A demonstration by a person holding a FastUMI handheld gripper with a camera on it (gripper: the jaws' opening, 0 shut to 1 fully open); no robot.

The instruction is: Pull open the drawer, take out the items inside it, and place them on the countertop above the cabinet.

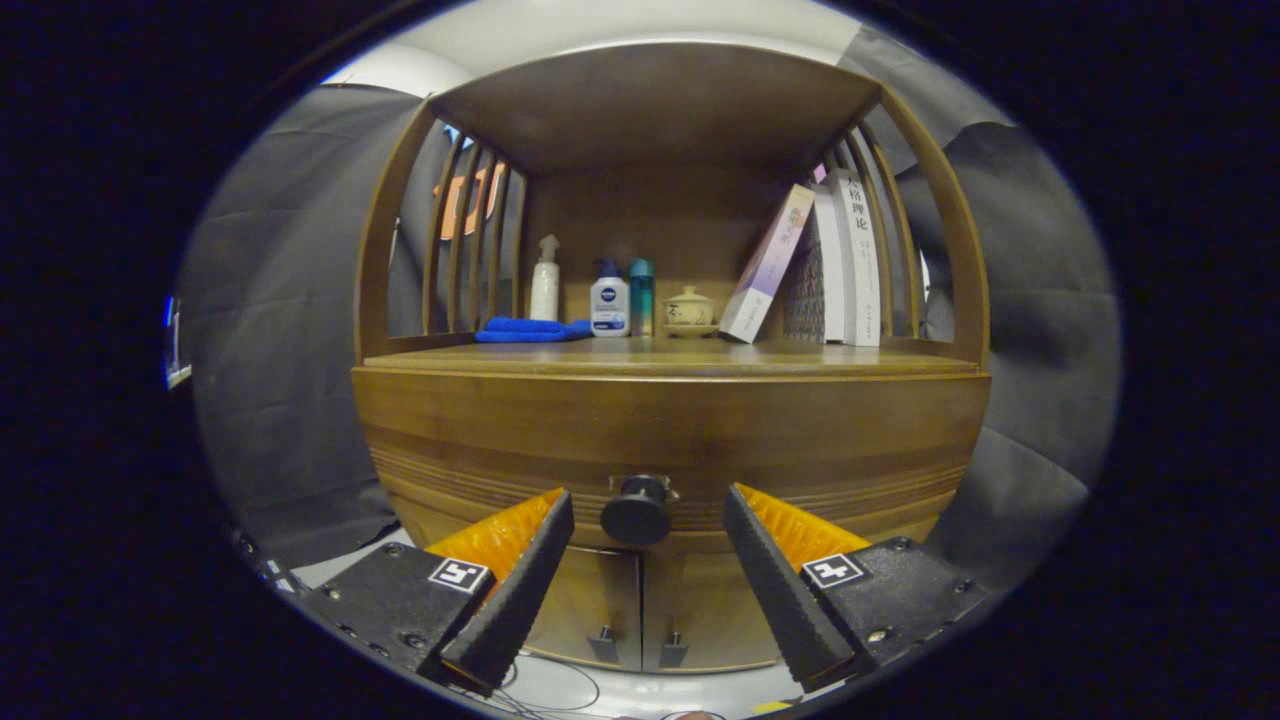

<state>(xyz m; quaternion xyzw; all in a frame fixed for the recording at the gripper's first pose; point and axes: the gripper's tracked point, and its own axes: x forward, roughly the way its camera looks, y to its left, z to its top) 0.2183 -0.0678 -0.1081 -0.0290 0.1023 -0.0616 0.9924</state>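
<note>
A brown wooden cabinet stands straight ahead of me. Its drawer front [670, 440] is closed and carries a round dark knob [637, 510] at its lower middle. My gripper [648, 495] is open, its two fingers spread to either side of the knob, which sits just ahead in the gap without touching either finger. Above the drawer lies the wooden countertop [670, 357]. The inside of the drawer is hidden.
At the back of the countertop are a blue cloth [530, 329], a white spray bottle [545, 280], a white-and-blue bottle [609, 306], a teal bottle [642, 296], a small lidded pot [689, 309] and leaning books [815, 265]. Two lower doors [640, 610] with small handles sit under the drawer.
</note>
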